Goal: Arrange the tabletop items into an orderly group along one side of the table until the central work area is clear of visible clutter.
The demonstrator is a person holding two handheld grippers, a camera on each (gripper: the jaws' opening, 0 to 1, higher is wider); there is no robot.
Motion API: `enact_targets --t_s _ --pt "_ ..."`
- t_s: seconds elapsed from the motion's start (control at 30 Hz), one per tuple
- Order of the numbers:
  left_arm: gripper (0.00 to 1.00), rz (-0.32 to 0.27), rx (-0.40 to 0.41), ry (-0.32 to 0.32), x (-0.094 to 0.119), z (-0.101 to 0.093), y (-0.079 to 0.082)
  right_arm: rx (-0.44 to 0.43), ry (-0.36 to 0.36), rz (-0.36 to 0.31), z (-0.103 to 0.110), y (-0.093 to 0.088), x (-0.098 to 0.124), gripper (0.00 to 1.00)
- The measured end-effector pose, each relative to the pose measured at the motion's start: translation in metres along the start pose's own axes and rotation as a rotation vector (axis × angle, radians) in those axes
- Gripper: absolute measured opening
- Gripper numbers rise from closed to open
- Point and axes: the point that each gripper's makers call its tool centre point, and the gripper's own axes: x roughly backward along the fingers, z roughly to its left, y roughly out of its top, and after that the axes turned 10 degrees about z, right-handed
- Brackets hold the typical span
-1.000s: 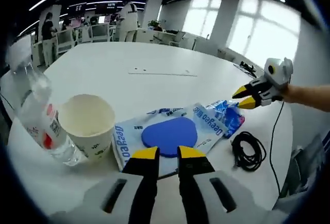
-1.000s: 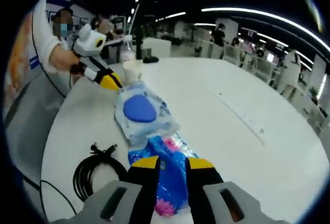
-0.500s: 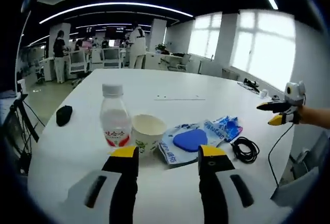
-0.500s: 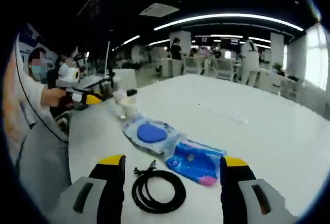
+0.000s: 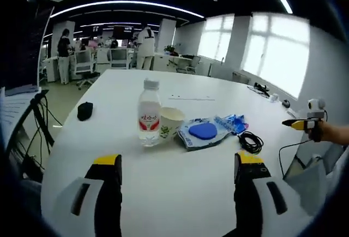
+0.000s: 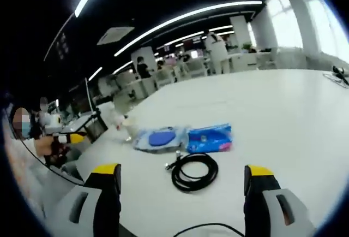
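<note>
A row of items lies along the white table (image 5: 180, 193). In the left gripper view it runs from a clear water bottle (image 5: 149, 119) to a paper cup (image 5: 171, 122), a wipes packet with a blue disc (image 5: 204, 132), a blue packet (image 5: 232, 122) and a coiled black cable (image 5: 251, 142). My left gripper (image 5: 179, 163) is open, well back from them and holding nothing. My right gripper (image 6: 182, 171) is open just short of the cable (image 6: 193, 170). Beyond it lie the blue packet (image 6: 210, 137), the wipes packet (image 6: 158, 138) and the cup (image 6: 130, 128). The right gripper (image 5: 302, 123) also shows at the table's far right.
A small black object (image 5: 84, 110) lies on the table left of the bottle. Another black cable (image 5: 289, 147) trails over the table edge at the right. A person holds the left gripper (image 6: 68, 138) at the table's left end. Desks, chairs and people stand far behind.
Both grippers have drawn back from the items and their jaws have opened wide. The items look smaller and farther off; they have not moved on the table.
</note>
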Motion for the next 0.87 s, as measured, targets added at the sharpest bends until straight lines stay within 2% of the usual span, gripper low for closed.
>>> enact_targets --t_s 0.07,0.13,0.37,0.53,0.87 --pt "0.89 0.017 0.02 0.003 0.003 0.001 -0.008 -0.011 0.001 0.029 0.002 -0.01 0.004 0.98" --pt "0.91 0.033 0.016 -0.002 0.008 -0.003 -0.017 -0.018 -0.007 0.058 0.014 -0.025 0.01 0.98" --pt "0.92 0.07 0.019 -0.001 0.01 -0.002 -0.033 -0.063 -0.01 0.073 0.012 -0.044 0.013 0.97" --pt "0.92 0.067 0.01 0.001 0.014 0.0 -0.029 -0.075 -0.006 0.078 0.021 -0.049 0.015 0.96" --pt "0.92 0.069 0.006 -0.005 0.008 0.001 -0.028 -0.09 -0.008 0.076 0.018 -0.053 0.014 0.95"
